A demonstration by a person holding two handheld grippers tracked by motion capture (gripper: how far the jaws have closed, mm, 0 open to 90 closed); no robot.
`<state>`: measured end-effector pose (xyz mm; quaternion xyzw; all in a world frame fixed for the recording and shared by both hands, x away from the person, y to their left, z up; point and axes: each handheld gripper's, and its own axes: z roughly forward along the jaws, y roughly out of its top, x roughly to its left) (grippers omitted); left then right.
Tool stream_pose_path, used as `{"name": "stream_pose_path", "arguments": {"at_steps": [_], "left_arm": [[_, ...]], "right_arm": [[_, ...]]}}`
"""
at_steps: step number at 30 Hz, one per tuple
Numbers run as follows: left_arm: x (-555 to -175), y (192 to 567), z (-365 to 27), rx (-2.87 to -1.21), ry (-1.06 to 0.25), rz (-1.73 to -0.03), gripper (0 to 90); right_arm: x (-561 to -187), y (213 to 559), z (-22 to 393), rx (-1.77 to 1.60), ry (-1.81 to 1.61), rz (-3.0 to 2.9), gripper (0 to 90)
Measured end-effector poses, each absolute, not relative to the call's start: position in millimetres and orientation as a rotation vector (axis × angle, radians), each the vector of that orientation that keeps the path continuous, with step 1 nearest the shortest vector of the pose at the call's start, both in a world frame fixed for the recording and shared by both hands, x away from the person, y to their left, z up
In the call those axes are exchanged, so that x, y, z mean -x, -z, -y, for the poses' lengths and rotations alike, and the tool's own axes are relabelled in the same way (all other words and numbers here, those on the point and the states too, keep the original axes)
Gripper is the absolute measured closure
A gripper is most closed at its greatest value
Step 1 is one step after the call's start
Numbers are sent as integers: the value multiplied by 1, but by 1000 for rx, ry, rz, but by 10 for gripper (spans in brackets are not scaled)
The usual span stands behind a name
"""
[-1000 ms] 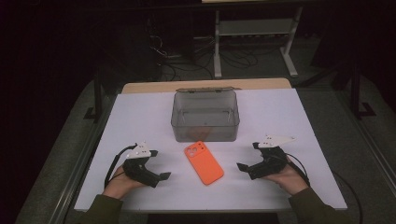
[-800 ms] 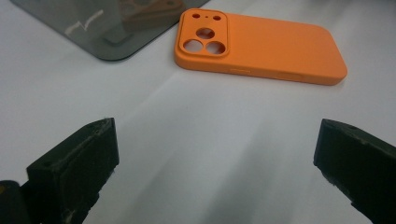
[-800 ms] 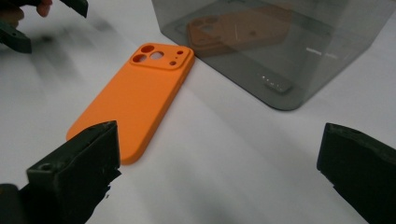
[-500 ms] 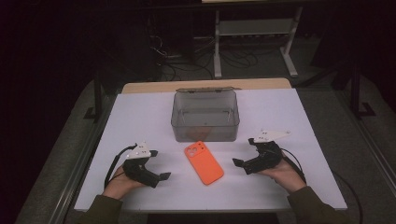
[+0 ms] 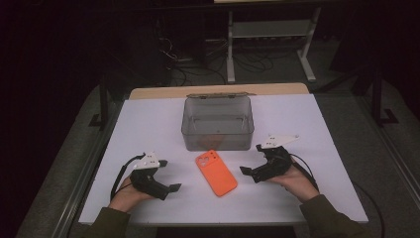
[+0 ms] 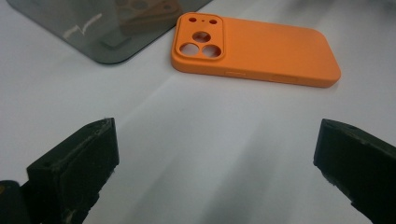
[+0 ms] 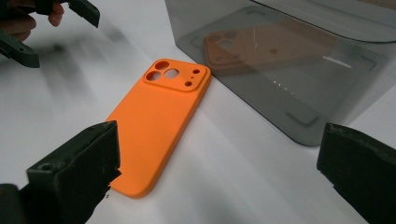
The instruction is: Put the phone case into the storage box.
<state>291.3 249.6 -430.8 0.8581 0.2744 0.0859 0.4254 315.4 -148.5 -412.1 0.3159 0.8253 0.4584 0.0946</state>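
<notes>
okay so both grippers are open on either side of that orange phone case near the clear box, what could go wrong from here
1. The orange phone case lies flat on the smooth white table, so the open right gripper may push it along instead of getting a jaw under an edge.
2. Its camera end sits close to the clear box; a push could drive it against the wall.
3. The left gripper points at the same case, so both closing in could collide.

No readable txt, labels or nos. anywhere. Orange phone case (image 6: 254,50) is plain, no brand. Grey box (image 5: 218,123) beside it: no markings.
</notes>
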Motion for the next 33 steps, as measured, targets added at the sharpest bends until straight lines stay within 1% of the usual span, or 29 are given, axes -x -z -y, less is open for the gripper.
{"name": "stream_pose_path", "arguments": {"at_steps": [16,19,29,33], "left_arm": [[-291,431,-249,-2156,-215,-680,0],[-291,431,-249,-2158,-216,-678,0],[-291,431,-248,-2163,-214,-675,0],[-291,431,-248,-2163,-214,-675,0]], "right_arm": [[-322,410,131,-896,-1365,-2494,0],[-323,409,128,-890,-1362,-2508,19],[-324,407,117,-866,-1344,-2567,149],[-323,408,112,-860,-1329,-2592,260]]}}
